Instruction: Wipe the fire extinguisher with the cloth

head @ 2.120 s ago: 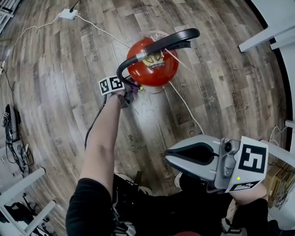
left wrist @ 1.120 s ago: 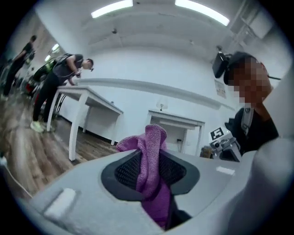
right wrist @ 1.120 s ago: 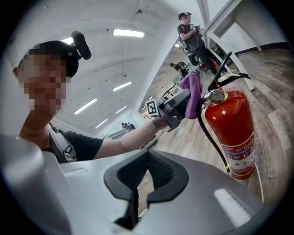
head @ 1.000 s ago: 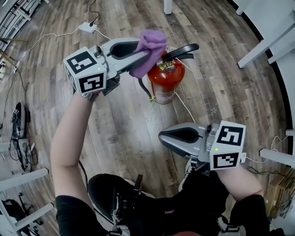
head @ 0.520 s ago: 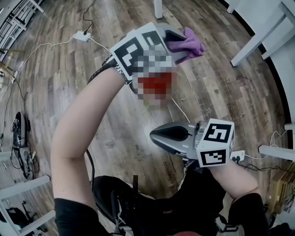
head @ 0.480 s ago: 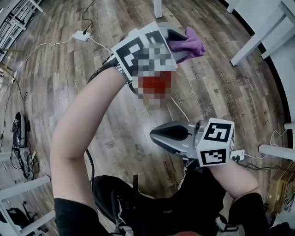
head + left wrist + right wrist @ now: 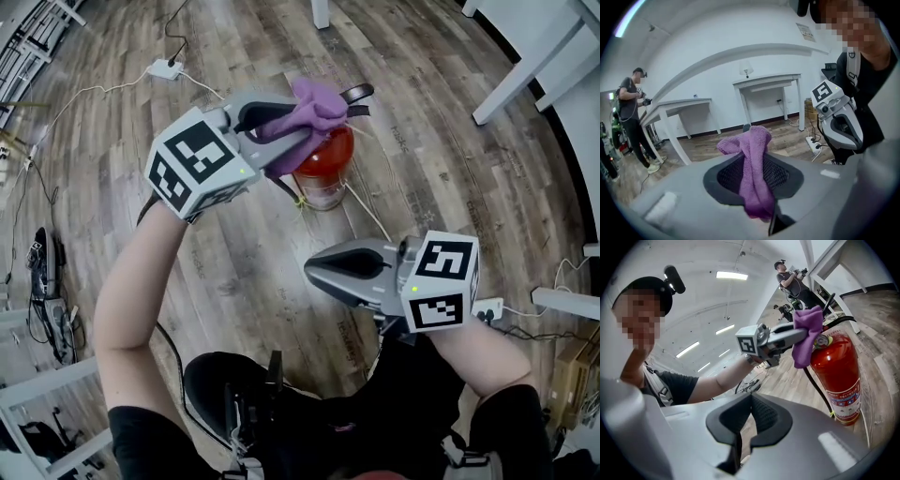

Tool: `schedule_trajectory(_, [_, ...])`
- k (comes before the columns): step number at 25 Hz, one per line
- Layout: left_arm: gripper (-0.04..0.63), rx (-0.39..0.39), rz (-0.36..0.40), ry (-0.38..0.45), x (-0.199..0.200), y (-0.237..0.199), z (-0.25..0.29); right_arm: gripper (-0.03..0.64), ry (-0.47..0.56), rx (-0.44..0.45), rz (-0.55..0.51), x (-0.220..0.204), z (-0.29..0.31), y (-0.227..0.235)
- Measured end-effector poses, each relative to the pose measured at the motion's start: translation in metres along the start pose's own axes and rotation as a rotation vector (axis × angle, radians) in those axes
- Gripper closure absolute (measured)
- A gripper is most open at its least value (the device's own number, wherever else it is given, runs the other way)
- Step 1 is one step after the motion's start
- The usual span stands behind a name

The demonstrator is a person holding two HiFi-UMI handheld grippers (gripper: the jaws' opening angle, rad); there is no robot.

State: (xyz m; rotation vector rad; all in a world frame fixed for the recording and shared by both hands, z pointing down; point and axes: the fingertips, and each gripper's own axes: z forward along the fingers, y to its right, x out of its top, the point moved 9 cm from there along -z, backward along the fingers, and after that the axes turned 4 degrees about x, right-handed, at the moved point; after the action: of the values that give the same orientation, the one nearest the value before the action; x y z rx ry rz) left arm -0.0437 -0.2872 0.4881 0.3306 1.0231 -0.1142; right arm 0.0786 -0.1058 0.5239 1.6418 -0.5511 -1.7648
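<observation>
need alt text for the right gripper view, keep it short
A left gripper clamps a purple cloth at the top of a red fire extinguisher standing upright on a wood floor. In the foreground the right gripper is shut and empty. Another person stands far behind.

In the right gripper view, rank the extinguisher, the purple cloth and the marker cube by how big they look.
1. Largest: extinguisher, with its tall red body.
2. Next: cloth, draped beside the extinguisher's top.
3. Smallest: marker cube, not much smaller than the cloth.
All three look similarly far away, so nearness hardly affects the order.
</observation>
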Motion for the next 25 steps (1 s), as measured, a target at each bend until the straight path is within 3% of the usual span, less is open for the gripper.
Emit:
schedule_trajectory(2, [0.489,0.042,-0.060,0.044,-0.025,0.002,-0.016,0.620,-0.009,0.007,-0.001,0.000,0.004,-0.001])
schedule_trajectory(9, [0.488,0.234,-0.268,0.352,-0.092,0.031,-0.045,0.620,-0.023,0.004,0.013,-0.001,0.012,-0.001])
schedule_trajectory(11, [0.483,0.290,-0.328,0.386,-0.122,0.041,-0.044,0.618,-0.025,0.006,0.011,0.000,0.013,-0.002])
schedule_trajectory(14, [0.480,0.325,-0.421,0.330,-0.171,0.056,-0.027,0.620,-0.025,0.008,0.010,0.002,0.015,-0.002])
schedule_trajectory(17, [0.482,0.299,-0.512,0.225,-0.210,0.070,-0.003,0.618,-0.036,0.007,0.017,0.001,0.020,0.000])
schedule_trajectory(22, [0.482,0.255,-0.528,0.051,-0.260,0.086,0.046,0.619,-0.042,0.012,0.020,0.002,0.026,0.000])
schedule_trajectory(25, [0.480,0.252,-0.599,-0.027,-0.294,0.098,0.074,0.618,-0.046,0.010,0.020,0.002,0.025,0.001])
